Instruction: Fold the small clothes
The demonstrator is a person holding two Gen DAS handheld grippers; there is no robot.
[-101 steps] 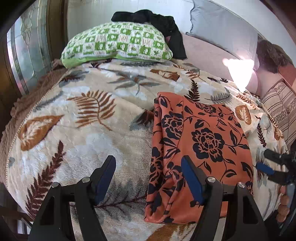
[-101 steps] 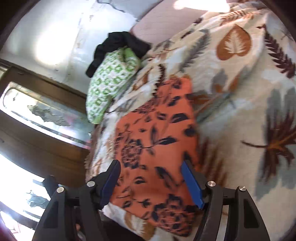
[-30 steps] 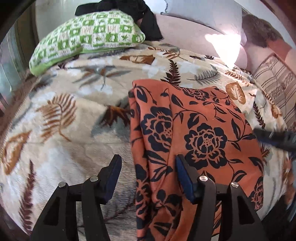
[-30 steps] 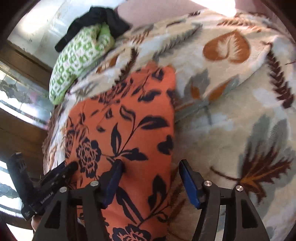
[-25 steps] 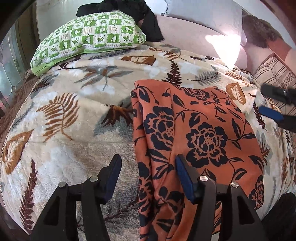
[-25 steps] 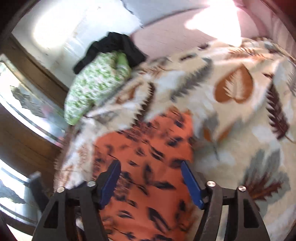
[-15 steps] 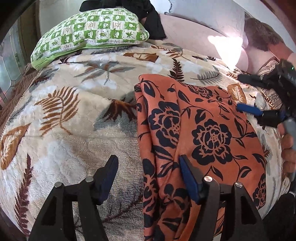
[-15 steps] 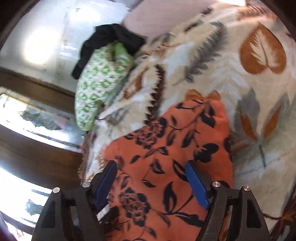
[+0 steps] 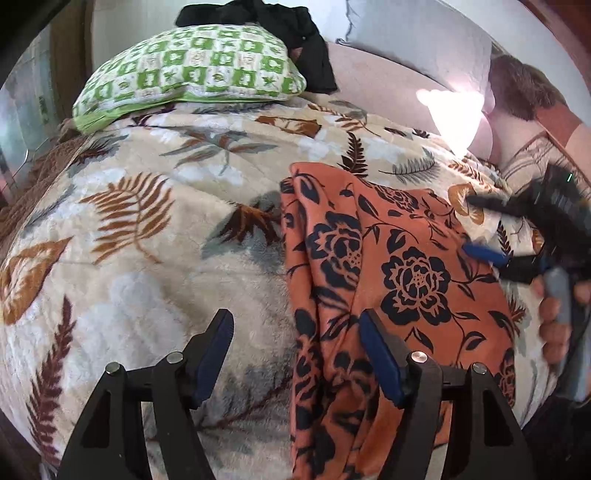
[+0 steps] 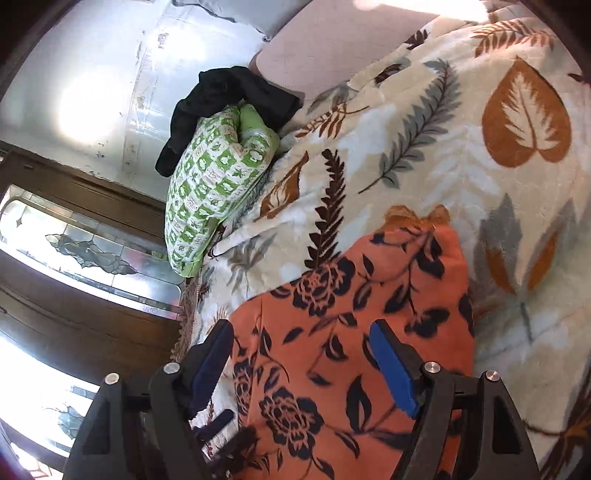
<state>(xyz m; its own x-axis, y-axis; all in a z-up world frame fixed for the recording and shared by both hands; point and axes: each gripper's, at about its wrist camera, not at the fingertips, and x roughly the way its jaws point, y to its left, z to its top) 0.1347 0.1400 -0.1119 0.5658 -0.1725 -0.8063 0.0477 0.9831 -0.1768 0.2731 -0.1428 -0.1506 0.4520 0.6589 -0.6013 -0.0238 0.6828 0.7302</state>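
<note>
An orange garment with a dark flower print (image 9: 391,280) lies folded in a long strip on the leaf-patterned blanket (image 9: 155,236). My left gripper (image 9: 295,354) is open and empty, low over the garment's near left edge. My right gripper (image 9: 480,229) is open and empty, hovering over the garment's right side in the left wrist view. In the right wrist view the right gripper (image 10: 303,362) is over the garment (image 10: 351,332), near its far end.
A green checked pillow (image 9: 192,77) with a black cloth (image 9: 280,33) on it lies at the bed's head. A grey pillow (image 9: 417,40) and a pink sheet (image 9: 373,85) are behind. A wooden frame with glass panes (image 10: 85,251) runs along the bed's side.
My right gripper has moved in over the garment's right side and further towards its far end. My left gripper has stayed near the garment's near left edge. Both stay open.
</note>
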